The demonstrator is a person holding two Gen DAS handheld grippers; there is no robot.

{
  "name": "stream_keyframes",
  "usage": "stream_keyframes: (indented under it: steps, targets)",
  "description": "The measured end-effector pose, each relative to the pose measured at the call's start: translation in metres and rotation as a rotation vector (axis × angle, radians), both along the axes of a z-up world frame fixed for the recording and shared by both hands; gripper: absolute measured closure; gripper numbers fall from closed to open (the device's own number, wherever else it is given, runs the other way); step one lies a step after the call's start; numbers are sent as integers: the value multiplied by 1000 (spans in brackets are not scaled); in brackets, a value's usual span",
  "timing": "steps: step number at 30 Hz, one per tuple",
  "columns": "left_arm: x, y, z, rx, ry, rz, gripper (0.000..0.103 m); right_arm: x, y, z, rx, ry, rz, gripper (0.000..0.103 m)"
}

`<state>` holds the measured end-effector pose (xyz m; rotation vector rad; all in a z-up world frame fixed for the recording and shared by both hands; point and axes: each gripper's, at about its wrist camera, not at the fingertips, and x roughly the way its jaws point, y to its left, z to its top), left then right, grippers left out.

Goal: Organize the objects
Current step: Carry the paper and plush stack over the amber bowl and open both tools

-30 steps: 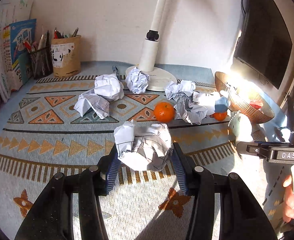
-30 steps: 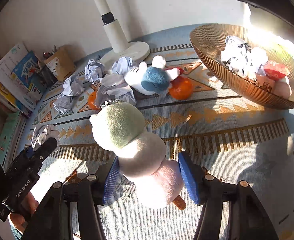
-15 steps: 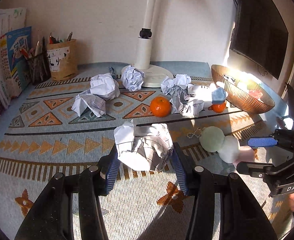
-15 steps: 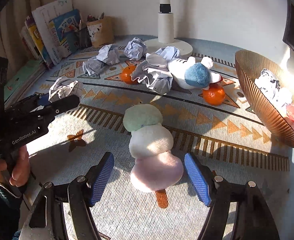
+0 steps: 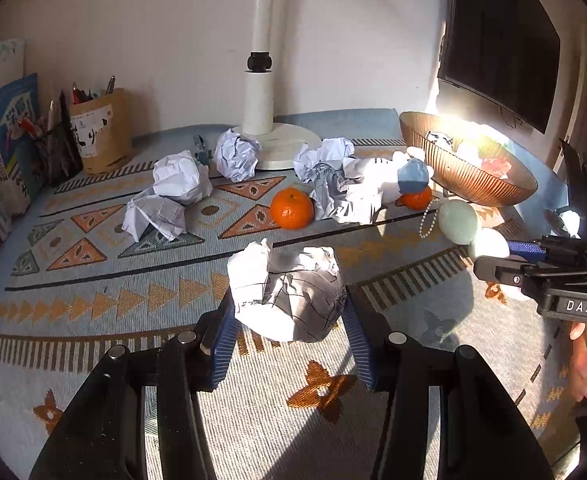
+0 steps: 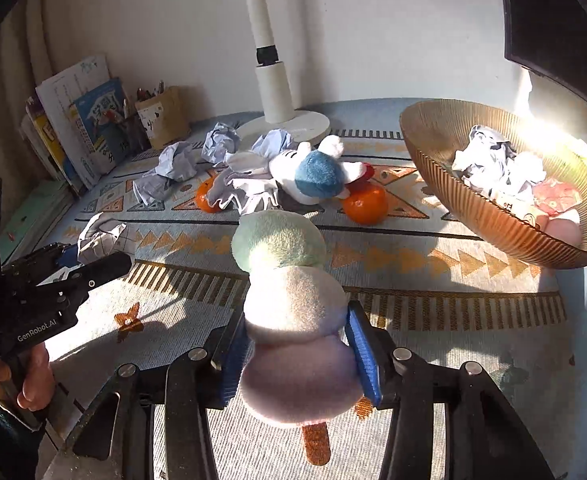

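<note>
While the left gripper (image 5: 287, 332) clamps a crumpled paper ball (image 5: 285, 288), the right gripper (image 6: 299, 352) squeezes a plush dango skewer (image 6: 293, 312).

Your bowl (image 6: 473, 200) runs off the right edge, its contents washed out by glare; crumpled papers (image 6: 249, 188) hide half one orange (image 6: 207, 202).

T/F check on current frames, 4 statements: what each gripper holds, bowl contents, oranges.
1. The left gripper is shut on a crumpled paper ball. True.
2. The right gripper is shut on an orange. False: it clamps the three-ball plush skewer.
3. The amber ribbed bowl is empty. False: it holds crumpled paper and other items.
4. Two oranges lie on the patterned mat. True.
</note>
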<state>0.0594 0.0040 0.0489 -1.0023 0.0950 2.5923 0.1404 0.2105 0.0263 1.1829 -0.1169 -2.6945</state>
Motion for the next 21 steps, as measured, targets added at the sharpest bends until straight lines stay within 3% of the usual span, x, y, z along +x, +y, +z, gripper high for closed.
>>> stream_keyframes:
  steps: [3,7,9,14,17,18,20,21]
  targets:
    - [1,30,34,-5,69,-69,56,12,38,35,-29,75,-69,57]
    - [-19,83,85,21,149,-158,56,5,91,82,38,188,-252,56]
    - [-39,114,101,44,163,-202,56,-4,121,95,-27,216,-330,56]
    - [-98,177,104,154,84,-263,56,-44,180,84,-109,174,-472,56]
    - [-121,205,93,191,52,-279,54,-65,198,69,-206,129,-450,55]
    - [-128,212,89,200,38,-287,48,-71,199,66,-227,122,-447,55]
    - [-137,223,82,217,12,-303,26,-76,202,62,-243,113,-445,53]
    - [-140,225,78,227,3,-306,10,-78,203,60,-240,110,-441,51]
